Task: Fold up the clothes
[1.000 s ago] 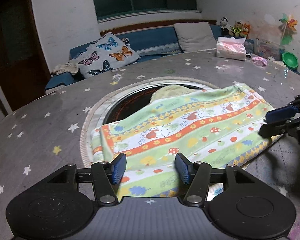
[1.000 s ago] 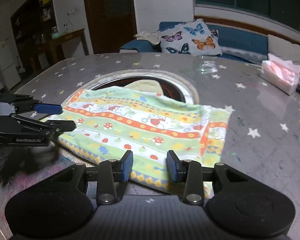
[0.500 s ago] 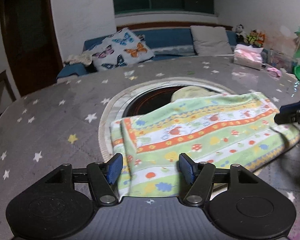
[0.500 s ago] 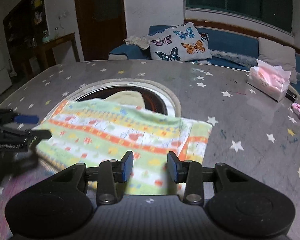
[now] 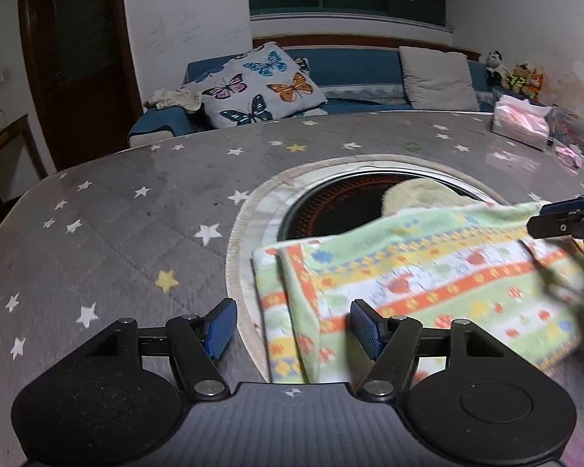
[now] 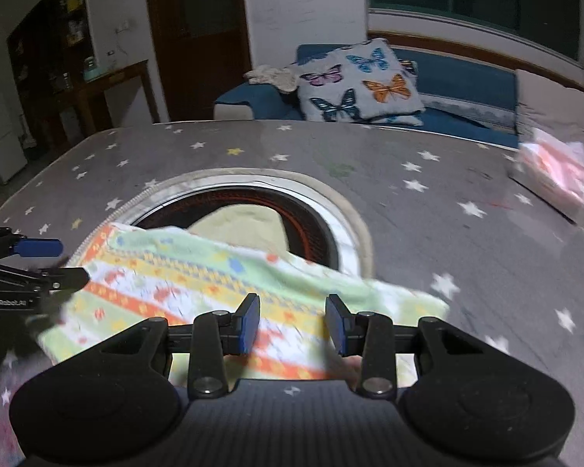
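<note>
A folded cloth with green, yellow and orange stripes and mushroom prints [image 5: 428, 276] lies on the grey star-patterned table [image 5: 109, 241], partly over a round recess. My left gripper [image 5: 292, 329] is open, its jaws apart over the cloth's left end. My right gripper [image 6: 293, 325] is open over the cloth [image 6: 222, 280] near its right end. Each gripper shows at the edge of the other's view: the right one [image 5: 564, 222], the left one [image 6: 39, 260]. A pale yellow cloth [image 6: 237, 222] lies in the recess behind.
The round dark recess with a pale rim [image 5: 331, 202] sits mid-table. A pink tissue pack [image 5: 521, 124] and small items stand at the far right. A blue sofa with a butterfly pillow [image 5: 261, 85] is behind the table.
Both grippers have pulled back and turned left, so the cloth sits further right in the left view and lower in the right view. Both stay open. The cloth lies as before.
</note>
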The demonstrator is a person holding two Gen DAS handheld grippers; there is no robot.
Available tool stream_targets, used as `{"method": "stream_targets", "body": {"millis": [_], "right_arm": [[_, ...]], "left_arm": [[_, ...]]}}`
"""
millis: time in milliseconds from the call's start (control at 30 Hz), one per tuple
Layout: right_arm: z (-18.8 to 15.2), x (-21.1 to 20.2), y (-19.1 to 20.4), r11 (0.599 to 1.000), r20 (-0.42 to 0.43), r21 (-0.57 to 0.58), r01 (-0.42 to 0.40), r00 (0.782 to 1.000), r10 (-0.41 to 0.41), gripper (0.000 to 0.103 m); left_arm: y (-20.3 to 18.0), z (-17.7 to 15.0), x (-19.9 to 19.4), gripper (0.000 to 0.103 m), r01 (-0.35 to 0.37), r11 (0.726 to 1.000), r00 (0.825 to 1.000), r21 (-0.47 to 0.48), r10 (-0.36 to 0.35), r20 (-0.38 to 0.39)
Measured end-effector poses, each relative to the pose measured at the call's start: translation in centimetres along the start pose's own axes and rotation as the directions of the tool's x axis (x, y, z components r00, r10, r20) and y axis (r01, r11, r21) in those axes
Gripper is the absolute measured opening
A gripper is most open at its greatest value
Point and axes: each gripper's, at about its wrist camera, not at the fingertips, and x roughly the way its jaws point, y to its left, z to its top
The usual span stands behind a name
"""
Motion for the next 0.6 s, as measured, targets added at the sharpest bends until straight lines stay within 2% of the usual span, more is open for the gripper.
{"method": "stream_targets", "body": {"millis": [67, 300, 467, 600], "right_arm": [[0.6, 1.5, 0.3, 1.0, -0.014, -0.006, -0.018, 1.0, 0.018, 0.031], [1.2, 4.1, -0.2, 1.0, -0.037, 0.016, -0.012, 0.999, 0.012, 0.03], [1.4, 2.8, 0.3, 1.0, -0.027, -0.001, -0.017, 0.999, 0.017, 0.03], [1.1, 1.1, 1.9, 0.997, -0.02, -0.045, -0.066, 0.998, 0.065, 0.033]], "left_arm": [[0.2, 0.4, 0.6, 0.067, -0.005, 1.0, 1.0, 0.0, 0.005, -0.009], [1.0, 1.1, 2.5, 0.069, -0.015, 1.0, 0.999, -0.003, 0.015, -0.034], [1.2, 1.4, 2.2, 0.069, -0.02, 1.0, 0.999, -0.014, 0.02, -0.034], [2.0, 1.7, 1.5, 0.068, -0.031, 0.999, 0.999, -0.044, 0.03, -0.024]]}}
